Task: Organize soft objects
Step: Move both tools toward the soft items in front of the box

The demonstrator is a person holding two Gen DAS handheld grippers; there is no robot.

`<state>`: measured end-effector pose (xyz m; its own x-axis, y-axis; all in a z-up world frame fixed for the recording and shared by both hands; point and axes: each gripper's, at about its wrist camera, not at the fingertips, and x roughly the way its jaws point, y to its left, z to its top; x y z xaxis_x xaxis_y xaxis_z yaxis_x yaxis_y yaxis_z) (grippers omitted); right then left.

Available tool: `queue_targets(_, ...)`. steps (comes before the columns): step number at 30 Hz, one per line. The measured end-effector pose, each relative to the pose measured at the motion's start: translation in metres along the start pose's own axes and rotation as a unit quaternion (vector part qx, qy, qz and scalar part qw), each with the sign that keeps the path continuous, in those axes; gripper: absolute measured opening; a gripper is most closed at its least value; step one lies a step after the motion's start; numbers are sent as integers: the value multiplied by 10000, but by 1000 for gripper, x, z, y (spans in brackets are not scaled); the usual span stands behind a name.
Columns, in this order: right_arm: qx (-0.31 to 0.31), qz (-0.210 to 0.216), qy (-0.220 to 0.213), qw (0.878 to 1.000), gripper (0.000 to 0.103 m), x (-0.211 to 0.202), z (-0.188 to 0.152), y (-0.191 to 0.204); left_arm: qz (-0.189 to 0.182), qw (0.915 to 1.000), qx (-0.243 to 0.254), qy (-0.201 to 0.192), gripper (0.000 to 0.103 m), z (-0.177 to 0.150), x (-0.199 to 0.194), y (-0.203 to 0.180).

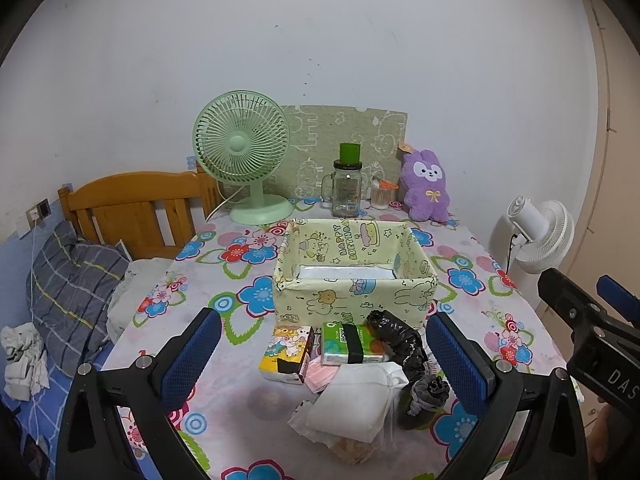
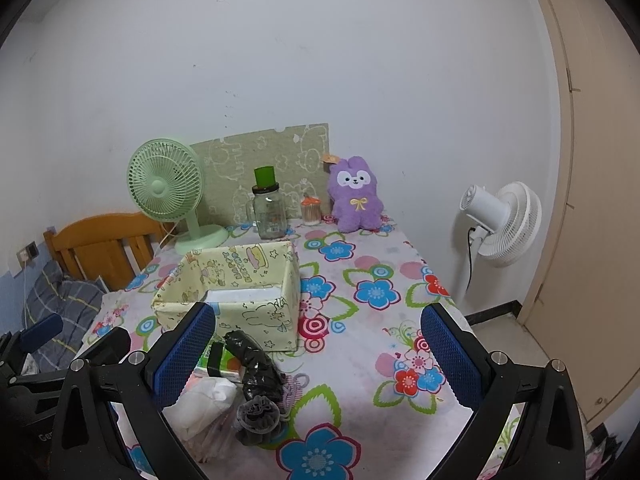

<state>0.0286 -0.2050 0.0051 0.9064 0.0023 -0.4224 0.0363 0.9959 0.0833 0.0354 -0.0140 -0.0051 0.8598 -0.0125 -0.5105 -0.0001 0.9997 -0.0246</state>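
Note:
A pale yellow fabric storage box (image 1: 352,292) (image 2: 256,312) stands mid-table. In front of it lies a pile: a yellow tissue pack (image 1: 286,354), a green tissue pack (image 1: 352,344) (image 2: 218,358), a black plastic roll (image 1: 396,338) (image 2: 256,364), a white cloth pouch (image 1: 356,400) (image 2: 204,400), a pink packet (image 1: 320,372) and a grey scrunchie (image 1: 426,394) (image 2: 258,416). My left gripper (image 1: 324,358) is open above the pile. My right gripper (image 2: 318,356) is open, right of the pile; it also shows in the left wrist view (image 1: 588,312).
At the table's back stand a green fan (image 1: 244,160), a glass jar with green lid (image 1: 347,188), a cotton swab jar (image 1: 382,196) and a purple plush (image 1: 426,186). A bed with wooden headboard (image 1: 140,204) lies left; a white floor fan (image 2: 500,224) stands right.

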Motion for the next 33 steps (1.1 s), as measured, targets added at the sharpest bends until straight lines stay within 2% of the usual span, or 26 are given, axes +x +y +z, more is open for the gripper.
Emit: queue_targets(33,-165,119,-112,9997,103,2,2,8,-90,9999,-63,-6,102,1,6,4)
